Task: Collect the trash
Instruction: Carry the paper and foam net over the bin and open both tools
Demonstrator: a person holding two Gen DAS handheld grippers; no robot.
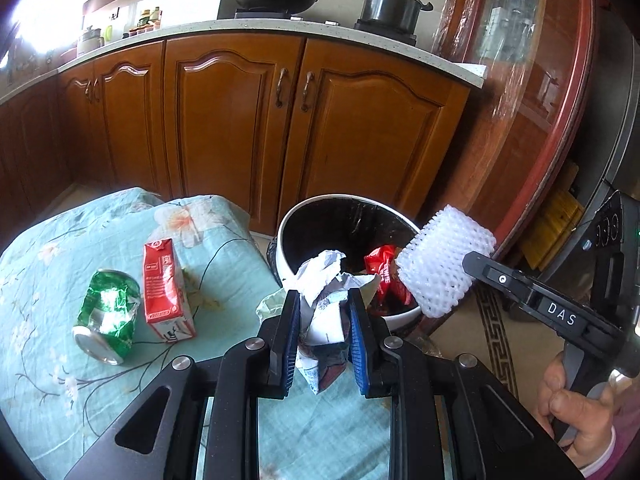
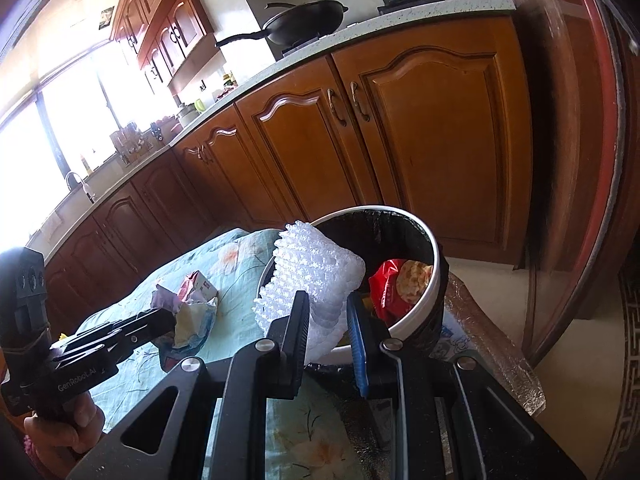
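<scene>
Carrying two loads toward the bin (image 1: 292, 224), I read the rig as follows. My left gripper (image 1: 324, 312) is clamped on a crumpled paper wrapper (image 1: 324, 280), which sticks out ahead of the pads and hangs below them. My right gripper (image 2: 328, 316) is clamped on a white foam fruit net (image 2: 316, 268), which bulges forward and to the left of its pads.

The bin stands directly ahead of both grippers, just beyond the edge of the floral tablecloth (image 1: 60, 240). It already contains a red snack packet (image 1: 382, 266). The net sits over the near rim; the wrapper's tip overlaps the near rim as seen from the left wrist.

Recommended procedure, in my judgement:
1. Advance each gripper until its load is fully past the near rim.
2. Keep the two grippers apart to avoid contact.
3. Part the pads only over the dark liner; the net is light and may cling or bounce off the rim.

Remaining trash lies to the left of my left gripper: a crushed green can (image 1: 108, 316) and a red carton (image 1: 166, 292), touching or nearly so.
</scene>
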